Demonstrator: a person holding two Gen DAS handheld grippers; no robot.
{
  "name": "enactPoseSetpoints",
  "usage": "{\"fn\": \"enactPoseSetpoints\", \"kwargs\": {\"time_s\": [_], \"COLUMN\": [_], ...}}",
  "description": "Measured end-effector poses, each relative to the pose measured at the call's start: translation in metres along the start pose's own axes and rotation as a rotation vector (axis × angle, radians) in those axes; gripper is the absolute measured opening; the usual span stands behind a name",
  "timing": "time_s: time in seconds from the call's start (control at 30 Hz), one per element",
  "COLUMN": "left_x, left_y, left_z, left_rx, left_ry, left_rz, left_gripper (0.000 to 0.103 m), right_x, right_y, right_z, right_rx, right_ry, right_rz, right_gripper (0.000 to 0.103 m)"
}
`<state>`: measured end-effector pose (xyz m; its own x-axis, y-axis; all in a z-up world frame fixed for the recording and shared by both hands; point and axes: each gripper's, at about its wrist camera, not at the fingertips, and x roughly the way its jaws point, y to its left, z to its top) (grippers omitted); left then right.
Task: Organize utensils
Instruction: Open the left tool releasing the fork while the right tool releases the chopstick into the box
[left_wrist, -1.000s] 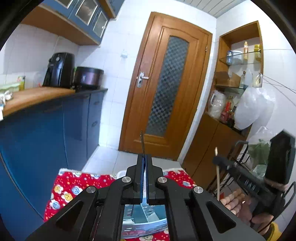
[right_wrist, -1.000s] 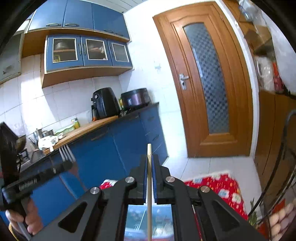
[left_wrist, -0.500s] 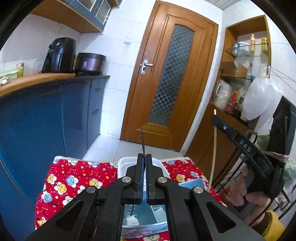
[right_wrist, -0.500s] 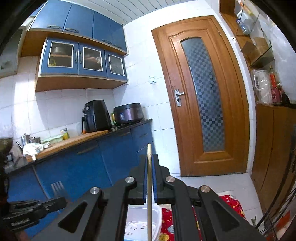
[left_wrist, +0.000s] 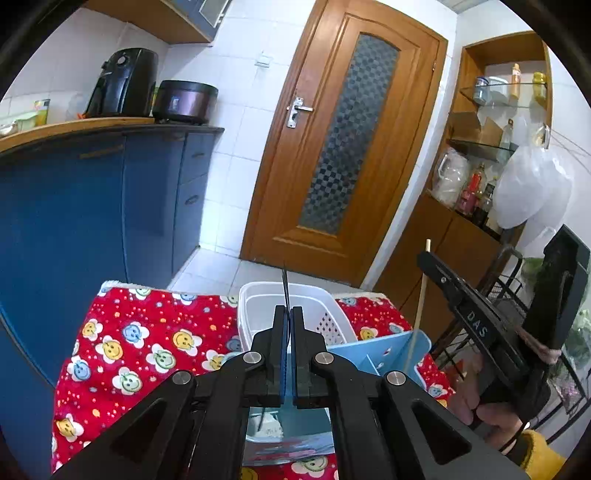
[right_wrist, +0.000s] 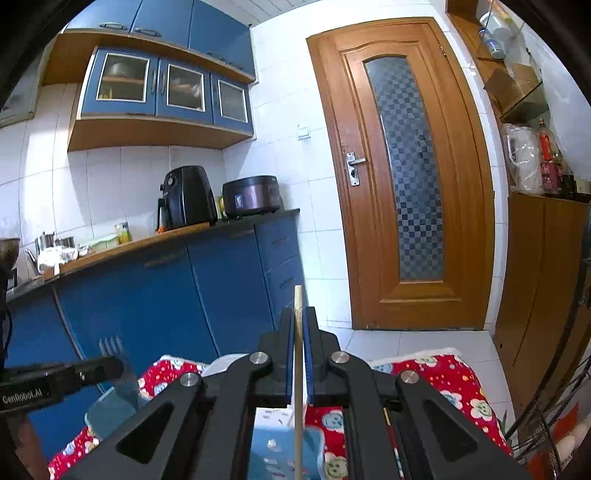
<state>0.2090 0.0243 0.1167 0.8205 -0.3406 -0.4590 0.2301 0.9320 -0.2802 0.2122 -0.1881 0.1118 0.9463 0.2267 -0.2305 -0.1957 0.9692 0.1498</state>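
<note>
My left gripper (left_wrist: 287, 314) is shut on a metal fork (left_wrist: 284, 286) held upright, edge-on; its tines show in the right wrist view (right_wrist: 110, 347). My right gripper (right_wrist: 299, 314) is shut on a wooden chopstick (right_wrist: 297, 369), also upright; it shows in the left wrist view (left_wrist: 419, 302) with the gripper (left_wrist: 428, 260). Both hover over a light blue divided utensil holder (left_wrist: 384, 350) beside a white plastic basket (left_wrist: 288, 295) on a red flower-print cloth (left_wrist: 147, 350).
Blue kitchen cabinets (left_wrist: 92, 206) stand at the left with an air fryer (left_wrist: 123, 83) and a cooker (left_wrist: 184, 101) on the counter. A wooden door (left_wrist: 343, 147) is ahead. A wooden shelf unit (left_wrist: 491, 147) and wire rack (left_wrist: 517, 295) are at the right.
Both grippers tilted downward over the table; more of the red cloth, white basket and blue holder came into view. The chopstick and the fork stayed gripped.
</note>
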Motion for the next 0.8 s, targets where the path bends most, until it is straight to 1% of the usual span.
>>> {"fn": "enactPoseSetpoints", "kwargs": {"time_s": [0.3, 0.37, 0.4, 0.43, 0.5, 0.67, 0.73, 0.8], "left_x": [-0.006, -0.007, -0.009, -0.010, -0.013, -0.024, -0.030, -0.036], "left_y": [-0.011, -0.011, -0.011, -0.011, -0.011, -0.011, -0.011, -0.012], "left_z": [-0.007, -0.007, -0.006, -0.005, -0.003, 0.001, 0.001, 0.002], "left_rx": [0.054, 0.054, 0.051, 0.048, 0.038, 0.021, 0.018, 0.018], "left_ry": [-0.009, -0.006, -0.007, -0.007, -0.005, -0.017, -0.028, -0.031], "left_rz": [0.017, 0.021, 0.024, 0.026, 0.029, 0.033, 0.031, 0.031], "left_gripper": [0.001, 0.001, 0.001, 0.002, 0.006, 0.026, 0.030, 0.031], "right_x": [-0.009, -0.011, -0.014, -0.017, -0.022, -0.040, -0.047, -0.054], "right_y": [-0.004, -0.006, -0.008, -0.009, -0.011, -0.010, -0.009, -0.009], "right_z": [-0.006, -0.004, -0.003, -0.001, 0.003, 0.013, 0.014, 0.015], "right_rx": [0.032, 0.044, 0.053, 0.065, 0.076, 0.068, 0.065, 0.070], "right_ry": [0.035, 0.039, 0.036, 0.030, 0.022, 0.012, 0.022, 0.036], "right_rz": [0.026, 0.033, 0.039, 0.048, 0.053, 0.044, 0.041, 0.044], "right_gripper": [0.007, 0.020, 0.033, 0.040, 0.040, 0.040, 0.040, 0.040]}}
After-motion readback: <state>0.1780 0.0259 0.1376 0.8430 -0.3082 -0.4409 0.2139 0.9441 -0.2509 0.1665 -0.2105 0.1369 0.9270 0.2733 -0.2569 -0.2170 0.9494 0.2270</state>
